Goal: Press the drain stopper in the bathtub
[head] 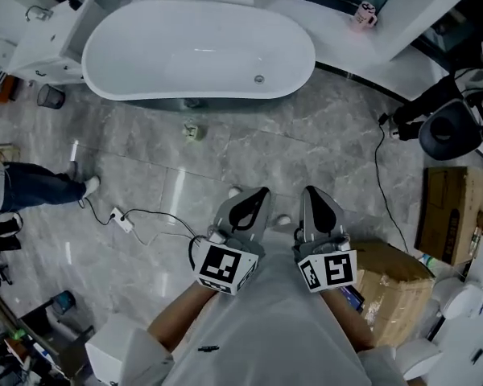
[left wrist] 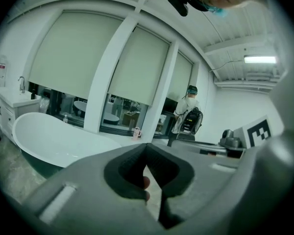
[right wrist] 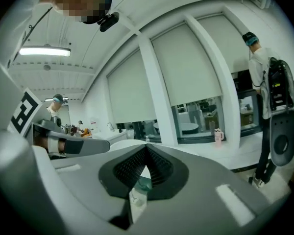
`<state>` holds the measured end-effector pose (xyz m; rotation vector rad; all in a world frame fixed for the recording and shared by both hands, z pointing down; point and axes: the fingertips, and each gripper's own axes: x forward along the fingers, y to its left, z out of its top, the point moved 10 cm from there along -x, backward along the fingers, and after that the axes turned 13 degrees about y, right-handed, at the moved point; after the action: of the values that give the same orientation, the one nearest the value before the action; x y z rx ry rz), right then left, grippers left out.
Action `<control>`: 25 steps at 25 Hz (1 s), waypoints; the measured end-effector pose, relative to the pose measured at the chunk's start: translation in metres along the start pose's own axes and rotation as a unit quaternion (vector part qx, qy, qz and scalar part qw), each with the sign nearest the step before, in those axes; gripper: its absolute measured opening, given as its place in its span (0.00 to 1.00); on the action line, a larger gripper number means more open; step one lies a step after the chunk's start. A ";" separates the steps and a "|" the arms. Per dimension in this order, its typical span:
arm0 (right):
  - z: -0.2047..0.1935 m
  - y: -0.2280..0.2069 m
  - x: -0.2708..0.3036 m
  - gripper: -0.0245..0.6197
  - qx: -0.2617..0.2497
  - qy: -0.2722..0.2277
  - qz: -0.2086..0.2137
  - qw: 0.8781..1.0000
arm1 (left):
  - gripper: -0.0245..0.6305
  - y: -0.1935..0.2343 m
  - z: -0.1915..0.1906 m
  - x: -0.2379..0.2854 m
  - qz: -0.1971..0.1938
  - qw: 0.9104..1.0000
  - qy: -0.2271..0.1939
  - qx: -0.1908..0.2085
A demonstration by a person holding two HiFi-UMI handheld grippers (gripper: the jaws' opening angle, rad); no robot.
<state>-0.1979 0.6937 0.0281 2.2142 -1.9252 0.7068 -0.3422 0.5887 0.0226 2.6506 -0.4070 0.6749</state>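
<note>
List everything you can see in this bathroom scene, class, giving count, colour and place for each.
bathtub: one, white, top centre
drain stopper: one, silver, inside tub, right end
cup: one, pink, ledge behind the tub
cardboard boxes: two, brown, floor at right
power strip: one, white, floor at left
bin: one, dark, floor by tub's left end
left gripper: one, grey, jaws together, empty, bottom centre
right gripper: one, grey, jaws together, empty, beside it

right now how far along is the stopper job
Nothing looks done yet. The left gripper and right gripper are both shut and empty, held by the person's body, well short of the bathtub. Left to do: approach, reach in and press the drain stopper on its floor.
</note>
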 end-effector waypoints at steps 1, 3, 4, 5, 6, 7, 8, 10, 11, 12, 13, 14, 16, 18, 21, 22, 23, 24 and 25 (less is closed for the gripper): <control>0.007 0.011 0.012 0.03 -0.012 -0.002 0.010 1.000 | 0.04 0.016 0.003 -0.005 0.006 1.000 -0.004 -0.004; 0.019 0.029 0.035 0.03 -0.035 -0.008 0.020 0.999 | 0.04 0.048 0.006 -0.013 0.017 1.000 -0.010 -0.016; 0.024 0.035 0.044 0.04 -0.048 -0.008 0.021 0.999 | 0.04 0.060 0.006 -0.017 0.021 0.999 -0.014 -0.022; 0.026 0.039 0.051 0.04 -0.060 -0.006 0.019 0.998 | 0.04 0.071 0.007 -0.020 0.025 0.999 -0.017 -0.027; 0.028 0.042 0.059 0.04 -0.068 -0.001 0.015 0.998 | 0.04 0.081 0.007 -0.022 0.027 0.999 -0.018 -0.032; 0.029 0.043 0.066 0.04 -0.070 0.004 0.013 0.997 | 0.04 0.089 0.008 -0.023 0.028 0.999 -0.018 -0.036; 0.031 0.044 0.073 0.04 -0.070 0.008 0.011 0.997 | 0.04 0.097 0.008 -0.023 0.028 0.999 -0.017 -0.039; 0.037 0.044 0.086 0.04 -0.073 0.015 0.007 0.997 | 0.04 0.111 0.011 -0.021 0.026 0.999 -0.016 -0.043; 0.041 0.042 0.094 0.04 -0.077 0.019 0.003 0.997 | 0.04 0.117 0.014 -0.019 0.025 0.999 -0.016 -0.043; 0.045 0.040 0.102 0.04 -0.079 0.023 0.001 0.997 | 0.04 0.123 0.018 -0.015 0.024 0.999 -0.016 -0.043; 0.048 0.035 0.111 0.04 -0.077 0.025 0.002 0.997 | 0.04 0.128 0.022 -0.010 0.025 0.999 -0.015 -0.044; 0.052 0.030 0.120 0.04 -0.071 0.024 0.006 0.997 | 0.04 0.133 0.026 -0.003 0.026 0.999 -0.014 -0.044; 0.060 0.016 0.141 0.04 -0.062 0.019 0.019 0.998 | 0.04 0.145 0.036 0.016 0.031 0.998 -0.011 -0.046; 0.069 -0.001 0.167 0.04 -0.063 0.018 0.028 0.997 | 0.04 0.159 0.049 0.038 0.040 0.998 -0.009 -0.049; 0.089 -0.034 0.215 0.04 -0.065 0.021 0.048 0.997 | 0.04 0.180 0.076 0.077 0.060 0.996 -0.009 -0.060; 0.098 -0.049 0.233 0.04 -0.066 0.023 0.055 0.996 | 0.04 0.187 0.087 0.093 0.068 0.995 -0.009 -0.066; 0.108 -0.064 0.251 0.04 -0.067 0.025 0.062 0.996 | 0.04 0.194 0.100 0.110 0.076 0.994 -0.007 -0.072; 0.120 -0.080 0.269 0.04 -0.069 0.028 0.069 0.995 | 0.04 0.200 0.113 0.127 0.085 0.993 -0.005 -0.079; 0.133 -0.097 0.286 0.04 -0.072 0.030 0.078 0.994 | 0.04 0.205 0.128 0.145 0.093 0.992 -0.004 -0.085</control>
<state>-0.0463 0.4009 0.0512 1.9547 -2.0647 0.6261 -0.2434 0.3257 0.0493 2.4757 -0.6886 0.6533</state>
